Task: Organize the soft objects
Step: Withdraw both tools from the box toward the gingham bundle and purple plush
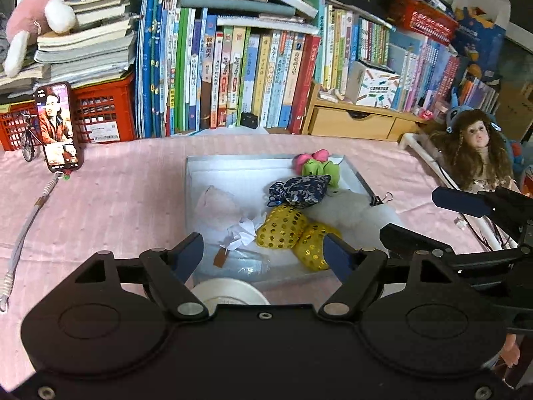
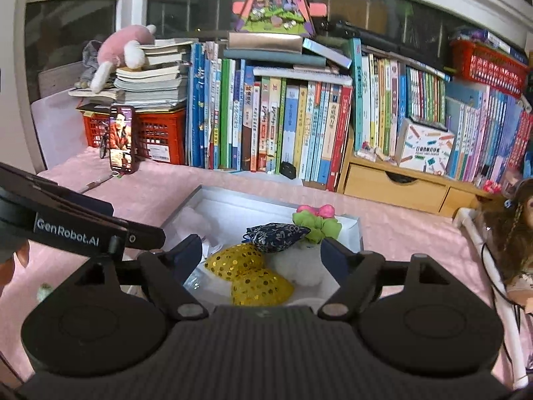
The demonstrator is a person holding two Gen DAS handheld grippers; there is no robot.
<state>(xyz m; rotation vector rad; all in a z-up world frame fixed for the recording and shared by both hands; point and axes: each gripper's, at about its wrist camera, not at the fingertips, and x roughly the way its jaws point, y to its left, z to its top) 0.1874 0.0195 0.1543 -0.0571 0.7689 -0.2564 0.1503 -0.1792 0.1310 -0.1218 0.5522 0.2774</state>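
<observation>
1. Left gripper (image 1: 263, 250) hangs over the near end of the white tray (image 1: 353, 170), fingers apart, nothing between the pads.
2. Gold pouch (image 1: 283, 228) lies in the tray just beyond the left fingertips, closer to the right-hand one, untouched.
3. Right gripper (image 2: 261, 255) has its fingers spread wide too, empty; a gold pouch (image 2: 246, 275) and white plush (image 2: 301, 265) sit in the gap, below and beyond the pads.
4. Navy pouch (image 2: 276, 233) rests on the pile, green-pink toy (image 2: 316, 220) behind it at the far rim.
5. Something pale pink (image 1: 216, 206) at the tray's left is washed out, hard to name.
6. The tray's near edge is hidden behind both gripper bodies.
</observation>
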